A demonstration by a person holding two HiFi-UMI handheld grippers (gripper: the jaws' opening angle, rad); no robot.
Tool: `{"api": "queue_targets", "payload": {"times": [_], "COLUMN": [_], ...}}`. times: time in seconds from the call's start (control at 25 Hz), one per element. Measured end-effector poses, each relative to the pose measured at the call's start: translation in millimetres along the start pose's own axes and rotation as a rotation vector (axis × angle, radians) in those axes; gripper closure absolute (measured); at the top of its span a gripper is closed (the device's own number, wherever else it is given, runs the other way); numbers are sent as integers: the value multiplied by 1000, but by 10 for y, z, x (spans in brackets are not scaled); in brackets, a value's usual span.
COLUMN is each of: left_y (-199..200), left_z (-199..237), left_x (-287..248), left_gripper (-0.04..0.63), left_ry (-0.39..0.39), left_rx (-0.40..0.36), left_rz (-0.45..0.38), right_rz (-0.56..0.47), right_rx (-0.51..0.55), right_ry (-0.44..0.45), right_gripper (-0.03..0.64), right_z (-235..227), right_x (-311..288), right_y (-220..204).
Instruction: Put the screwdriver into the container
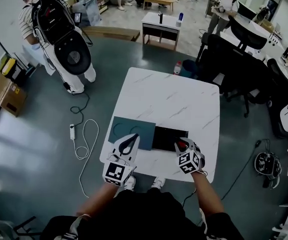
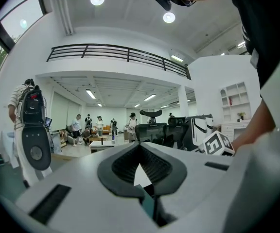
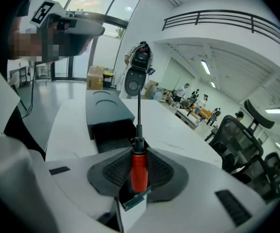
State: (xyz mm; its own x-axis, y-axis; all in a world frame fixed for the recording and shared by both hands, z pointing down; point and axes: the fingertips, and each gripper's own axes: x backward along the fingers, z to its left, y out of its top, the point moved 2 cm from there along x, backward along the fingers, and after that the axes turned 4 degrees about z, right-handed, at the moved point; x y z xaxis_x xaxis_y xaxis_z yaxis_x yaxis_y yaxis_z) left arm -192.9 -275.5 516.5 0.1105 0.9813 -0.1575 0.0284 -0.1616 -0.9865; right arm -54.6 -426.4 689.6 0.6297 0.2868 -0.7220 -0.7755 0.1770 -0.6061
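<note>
A screwdriver with a red handle [image 3: 138, 171] and a thin dark shaft pointing forward sits between the jaws of my right gripper [image 3: 139, 152], which is shut on it. In the head view that right gripper [image 1: 182, 145] hovers at the near right corner of the black open container [image 1: 168, 138]. A dark teal lid [image 1: 130, 130] lies beside the container on its left. From the right gripper view the container [image 3: 112, 131] lies just ahead of the shaft tip. My left gripper [image 1: 132, 140] rests over the near edge of the lid, shut and empty [image 2: 140, 149].
The container sits near the front edge of a white marble table [image 1: 174, 101]. A white power strip with cable [image 1: 73, 131] lies on the floor at left. Black office chairs [image 1: 234, 64] stand past the far right corner. A person with a backpack rig [image 1: 59, 34] stands far left.
</note>
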Motion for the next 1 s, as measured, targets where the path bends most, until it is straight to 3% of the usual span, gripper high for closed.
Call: {"api": "queue_targets", "payload": {"times": [0.36, 0.72, 1.0], "left_y": [-108, -190, -235], "left_z": [92, 243, 398], "left_x": [142, 270, 360], "left_gripper": [591, 591, 592], "left_ry": [72, 135, 178], "left_rx": [-7, 10, 34], "left_rz": [4, 32, 33], "right_rz": [166, 305, 385], "right_rx": [293, 444, 468], "right_ry": [114, 227, 300], "right_gripper": [516, 515, 515], "right_z": [176, 300, 305], "right_x": [-511, -810, -937], "right_y": [-212, -381, -421]}}
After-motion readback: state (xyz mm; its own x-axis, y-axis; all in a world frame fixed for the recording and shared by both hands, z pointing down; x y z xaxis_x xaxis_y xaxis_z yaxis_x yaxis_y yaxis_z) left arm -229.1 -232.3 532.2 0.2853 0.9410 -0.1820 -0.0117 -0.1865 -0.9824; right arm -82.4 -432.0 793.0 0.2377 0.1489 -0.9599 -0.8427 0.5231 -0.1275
